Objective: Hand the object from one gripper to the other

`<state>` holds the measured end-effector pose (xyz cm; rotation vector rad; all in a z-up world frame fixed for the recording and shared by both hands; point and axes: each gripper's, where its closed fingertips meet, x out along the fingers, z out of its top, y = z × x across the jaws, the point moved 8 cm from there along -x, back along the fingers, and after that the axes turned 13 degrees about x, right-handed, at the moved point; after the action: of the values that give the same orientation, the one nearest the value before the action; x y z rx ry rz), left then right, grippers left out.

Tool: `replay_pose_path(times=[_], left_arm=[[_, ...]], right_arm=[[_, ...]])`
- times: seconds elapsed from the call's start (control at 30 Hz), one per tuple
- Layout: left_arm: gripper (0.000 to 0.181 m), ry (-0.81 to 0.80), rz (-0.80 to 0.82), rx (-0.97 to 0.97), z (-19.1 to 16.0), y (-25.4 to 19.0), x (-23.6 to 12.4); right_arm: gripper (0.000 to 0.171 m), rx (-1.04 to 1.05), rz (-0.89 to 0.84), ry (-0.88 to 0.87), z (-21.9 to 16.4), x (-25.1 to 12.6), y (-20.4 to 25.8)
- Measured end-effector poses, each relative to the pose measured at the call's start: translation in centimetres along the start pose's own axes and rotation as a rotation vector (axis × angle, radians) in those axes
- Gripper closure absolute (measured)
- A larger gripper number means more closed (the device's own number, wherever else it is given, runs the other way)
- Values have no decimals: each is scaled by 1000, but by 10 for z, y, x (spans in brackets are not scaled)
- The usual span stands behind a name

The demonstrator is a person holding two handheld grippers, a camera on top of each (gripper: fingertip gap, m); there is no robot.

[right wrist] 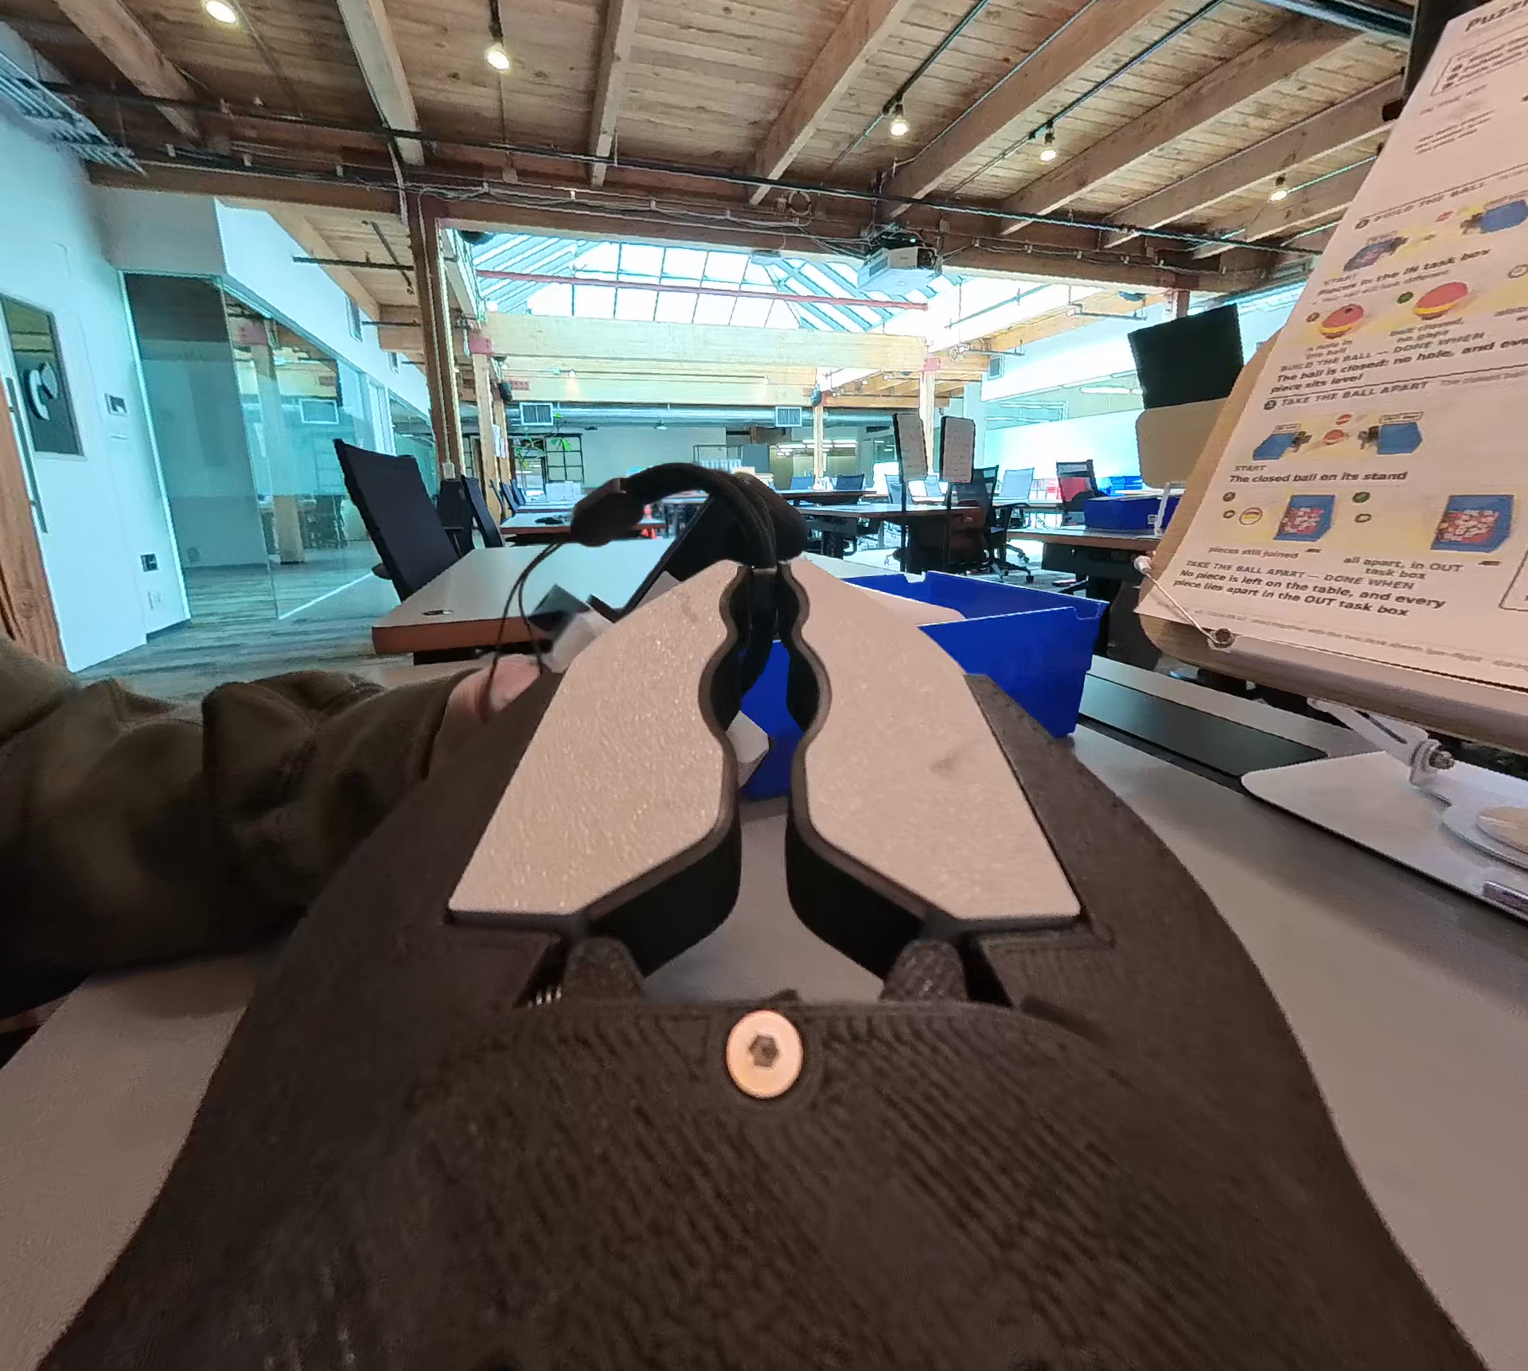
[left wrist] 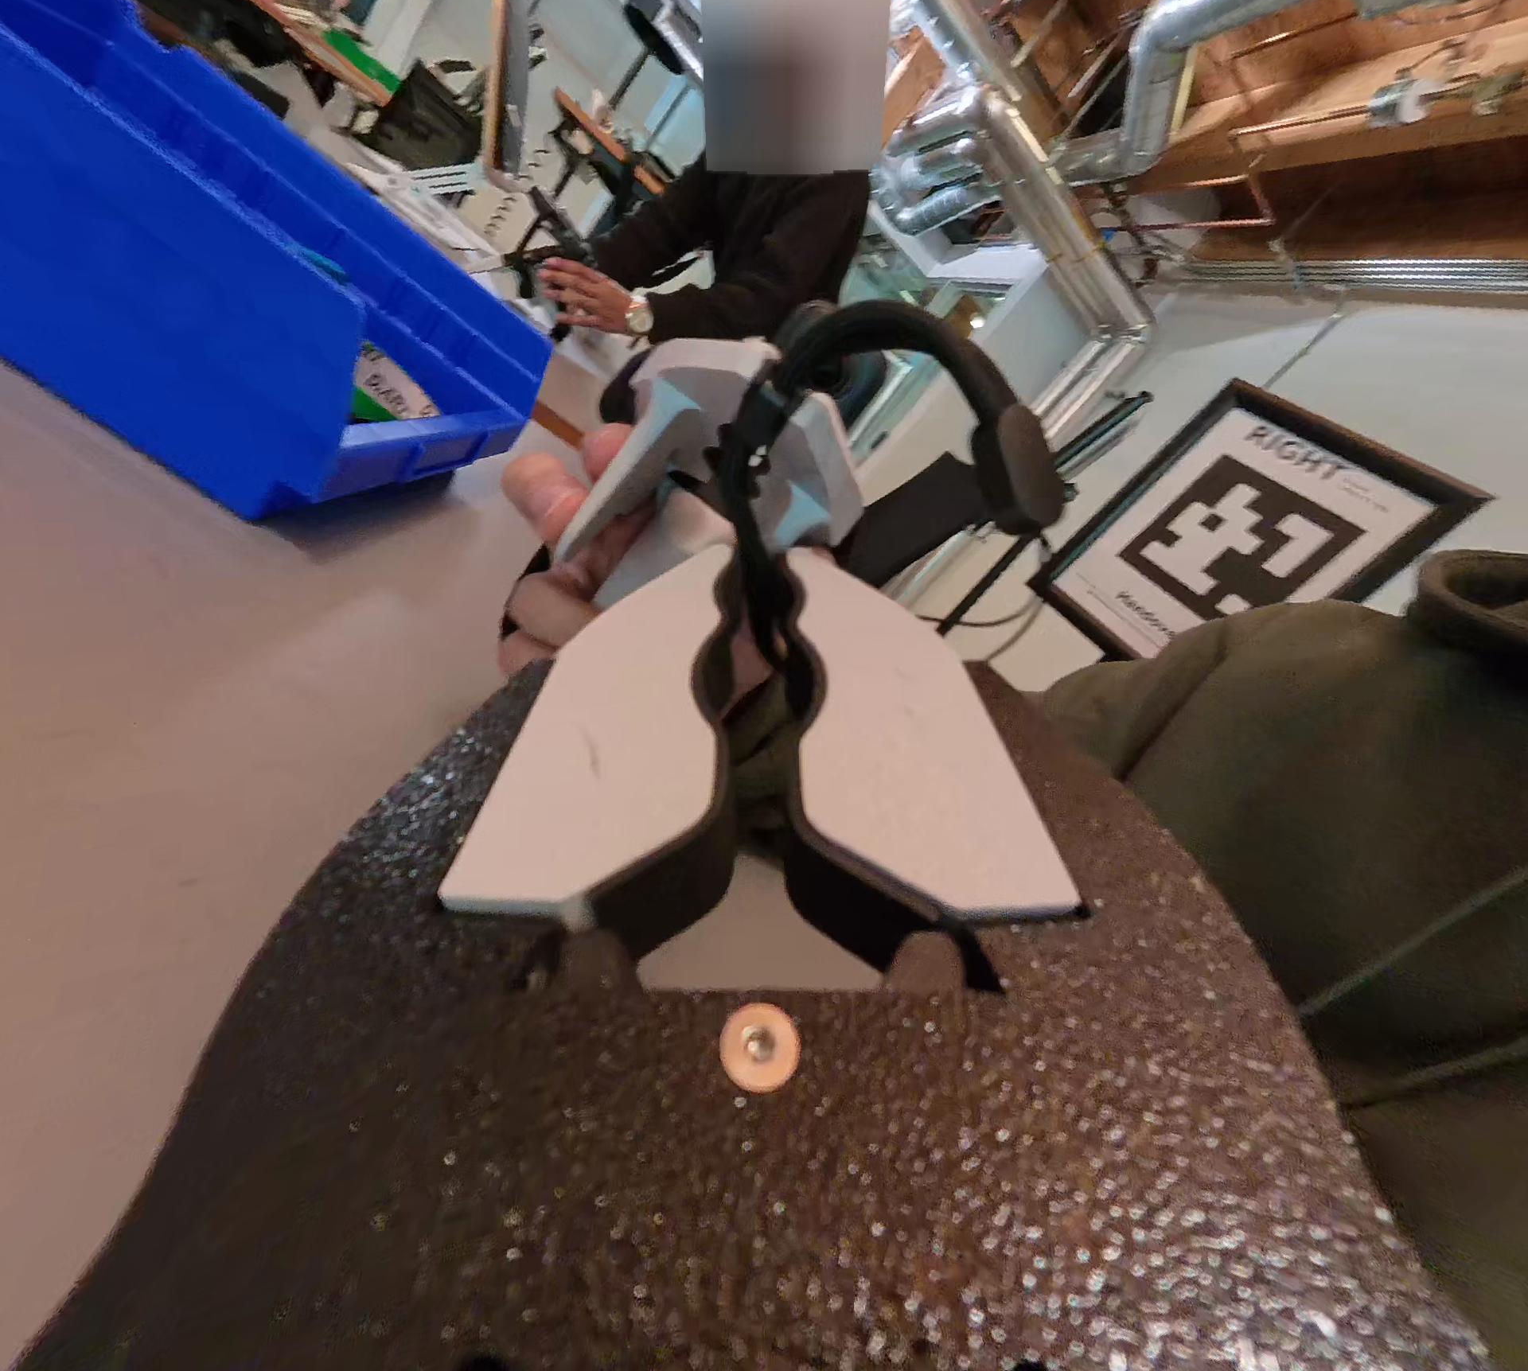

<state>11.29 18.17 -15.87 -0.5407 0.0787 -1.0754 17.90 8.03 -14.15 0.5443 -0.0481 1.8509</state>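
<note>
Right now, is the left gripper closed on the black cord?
Yes, the left gripper pinches the black cord between its fingertips.

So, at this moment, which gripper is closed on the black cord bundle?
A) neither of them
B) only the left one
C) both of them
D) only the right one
C: the left gripper and the right gripper each pinch the black cord bundle at their fingertips.

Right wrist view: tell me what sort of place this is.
Probably an open-plan office or lab in a converted industrial building: rows of desks with office chairs, glass-walled rooms, and an exposed timber-beam ceiling with a skylight.
</note>
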Motion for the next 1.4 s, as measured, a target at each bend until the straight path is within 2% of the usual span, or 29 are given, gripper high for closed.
replay_pose_path(times=[0.2,0.33,0.47,0.57,0.63,0.73,0.87,1.03,1.13,1.2,1.3,1.4], left_arm=[[178,75,166,208,6,4,-11],[178,162,482,403,16,15,-31],[179,187,776,732,32,10,-46],[178,172,874,890,39,2,-48],[179,179,880,941,40,0,-47],[178,171,833,964,37,-1,-43],[179,198,839,1004,34,-1,-40],[179,180,793,1026,31,-4,-33],[178,190,783,997,30,-3,-33],[177,196,806,910,29,3,-36],[158,183,805,721,26,11,-40],[149,152,700,464,22,17,-39]], right_arm=[[164,-89,-99,-4,2,-3,-2],[145,-164,-193,-11,6,-7,-7],[142,-158,-309,85,3,-10,-20],[133,-91,-365,124,0,-14,-29],[132,-52,-299,85,2,-14,-26],[134,3,-131,66,0,-6,-12],[140,-51,-87,175,-11,4,-1],[164,-188,-201,314,-24,8,-3],[165,-264,-220,327,-22,8,-1],[165,-363,-317,287,-14,6,-3],[165,-617,-490,273,-7,-1,-5],[166,-891,-620,341,-9,-1,-5]])
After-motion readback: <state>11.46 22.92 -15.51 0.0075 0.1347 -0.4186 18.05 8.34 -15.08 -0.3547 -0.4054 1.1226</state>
